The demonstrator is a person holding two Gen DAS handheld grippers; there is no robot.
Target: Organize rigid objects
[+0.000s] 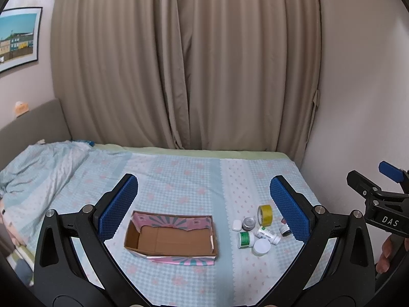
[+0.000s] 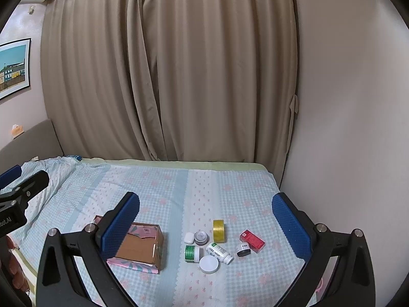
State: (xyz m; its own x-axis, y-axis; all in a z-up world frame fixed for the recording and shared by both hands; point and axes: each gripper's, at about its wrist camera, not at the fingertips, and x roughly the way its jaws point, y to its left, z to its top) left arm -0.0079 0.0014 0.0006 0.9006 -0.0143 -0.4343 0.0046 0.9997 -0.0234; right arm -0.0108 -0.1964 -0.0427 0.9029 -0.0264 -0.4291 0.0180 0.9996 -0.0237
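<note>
The left gripper (image 1: 204,207) hangs above the bed (image 1: 179,174), jaws spread wide, holding nothing; the right gripper (image 2: 205,221) likewise. At six o'clock between the left fingers sits the cardboard box (image 1: 170,238). At four o'clock cluster the yellow tape roll (image 1: 265,215), white bottle (image 1: 268,234), green-labelled jar (image 1: 246,239) and white lid (image 1: 261,246).

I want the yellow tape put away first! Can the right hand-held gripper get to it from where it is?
Probably yes. The right hand-held gripper is open above the bed, and the yellow tape stands on edge at the far side of the cluster, apart from the grey jar, with nothing covering it.
</note>
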